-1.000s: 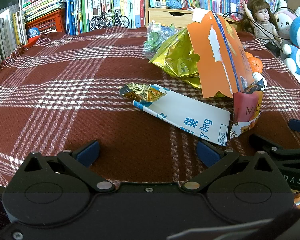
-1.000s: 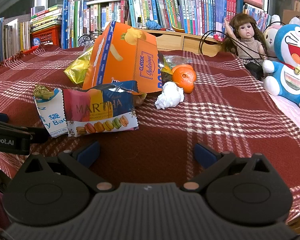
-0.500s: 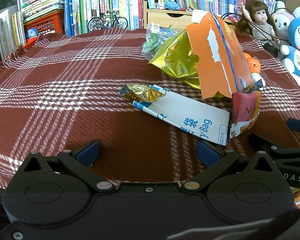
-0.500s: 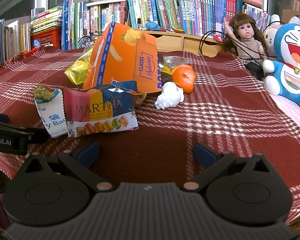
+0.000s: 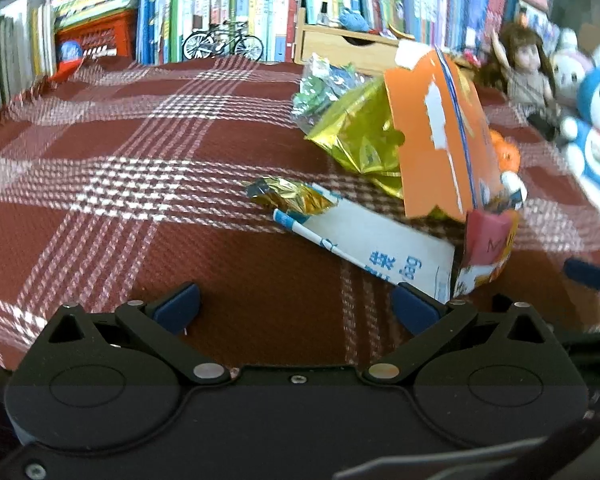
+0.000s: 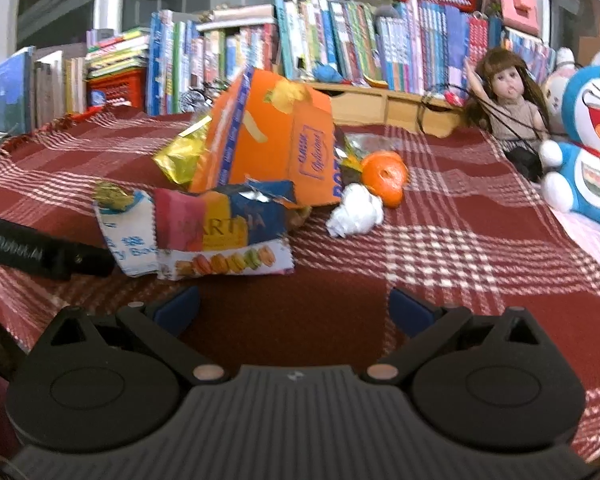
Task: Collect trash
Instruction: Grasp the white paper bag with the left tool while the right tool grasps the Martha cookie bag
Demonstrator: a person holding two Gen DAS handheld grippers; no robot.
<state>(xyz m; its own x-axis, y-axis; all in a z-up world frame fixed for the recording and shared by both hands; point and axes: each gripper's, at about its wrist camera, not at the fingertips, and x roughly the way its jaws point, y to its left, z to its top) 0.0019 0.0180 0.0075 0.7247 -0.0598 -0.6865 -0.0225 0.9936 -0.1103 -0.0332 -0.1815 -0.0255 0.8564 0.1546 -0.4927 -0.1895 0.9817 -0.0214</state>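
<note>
white paper bag (image 6: 128, 236) half covered by macaron wrapper (image 6: 224, 232); orange peel (image 5: 506, 152) mostly behind orange carton (image 5: 440, 136); blue plush toy (image 6: 592, 148) cut off at right edge.

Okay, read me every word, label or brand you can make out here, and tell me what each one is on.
"MARTHA": macaron packet, blurred.
"CLASSIC" and below it a script word, only partly legible: orange box.
"y Bag" plus Chinese characters, cut off: white paper bag.
"Robot.AI", blurred: left gripper body in the right wrist view.
Book spines: too small and blurred to read.
</note>
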